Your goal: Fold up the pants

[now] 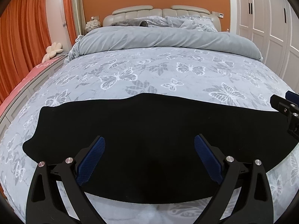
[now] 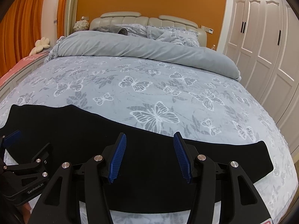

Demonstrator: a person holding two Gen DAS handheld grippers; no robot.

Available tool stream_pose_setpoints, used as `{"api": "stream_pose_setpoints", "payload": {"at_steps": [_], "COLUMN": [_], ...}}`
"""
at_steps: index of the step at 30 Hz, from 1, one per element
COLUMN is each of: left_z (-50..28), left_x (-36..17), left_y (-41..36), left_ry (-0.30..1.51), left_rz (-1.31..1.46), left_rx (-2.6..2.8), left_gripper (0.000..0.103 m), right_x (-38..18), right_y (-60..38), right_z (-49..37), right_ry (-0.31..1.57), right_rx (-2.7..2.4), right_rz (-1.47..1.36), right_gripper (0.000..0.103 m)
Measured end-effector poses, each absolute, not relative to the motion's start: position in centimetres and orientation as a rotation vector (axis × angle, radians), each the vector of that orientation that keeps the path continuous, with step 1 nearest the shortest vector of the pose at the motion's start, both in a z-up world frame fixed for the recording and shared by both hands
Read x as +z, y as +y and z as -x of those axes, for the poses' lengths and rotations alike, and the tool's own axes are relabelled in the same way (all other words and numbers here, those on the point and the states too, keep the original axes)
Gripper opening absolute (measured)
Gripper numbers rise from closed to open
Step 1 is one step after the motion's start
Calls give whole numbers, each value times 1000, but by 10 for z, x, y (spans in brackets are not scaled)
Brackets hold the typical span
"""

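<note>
Black pants (image 1: 149,127) lie flat across the near part of the bed, stretched left to right; they also show in the right wrist view (image 2: 149,160). My left gripper (image 1: 149,145) is open and empty, hovering over the middle of the pants near their front edge. My right gripper (image 2: 149,140) is open and empty over the pants' right half. The right gripper shows at the right edge of the left wrist view (image 1: 286,108), and the left gripper at the lower left of the right wrist view (image 2: 20,160).
The bed has a blue butterfly-print sheet (image 1: 168,71). A rolled grey duvet (image 1: 168,39) lies across the far half before the headboard (image 1: 160,13). White wardrobe doors (image 2: 261,46) stand right, orange curtains (image 1: 22,37) left.
</note>
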State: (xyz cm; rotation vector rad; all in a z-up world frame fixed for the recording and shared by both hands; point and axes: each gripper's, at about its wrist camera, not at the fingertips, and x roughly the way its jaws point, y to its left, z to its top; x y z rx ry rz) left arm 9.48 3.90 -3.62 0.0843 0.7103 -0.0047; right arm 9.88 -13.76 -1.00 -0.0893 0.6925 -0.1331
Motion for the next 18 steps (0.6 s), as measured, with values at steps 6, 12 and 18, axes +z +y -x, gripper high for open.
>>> {"api": "stream_pose_setpoints", "payload": {"at_steps": [6, 12, 18], "left_z": [-95, -98, -101], "left_x": [-38, -39, -42], "left_y": [39, 43, 46], "left_ry": [725, 739, 750], "left_rz": [-83, -80, -80], "left_rx": [-2, 22, 45], "left_gripper": [95, 95, 95], "right_x": [-11, -12, -14], "right_y": [-141, -140, -138], "right_z": [-99, -99, -99], "right_ry": [699, 703, 707], "right_rx": [-136, -131, -124], "right_rz": [89, 98, 107], "right_gripper": [51, 51, 51]}}
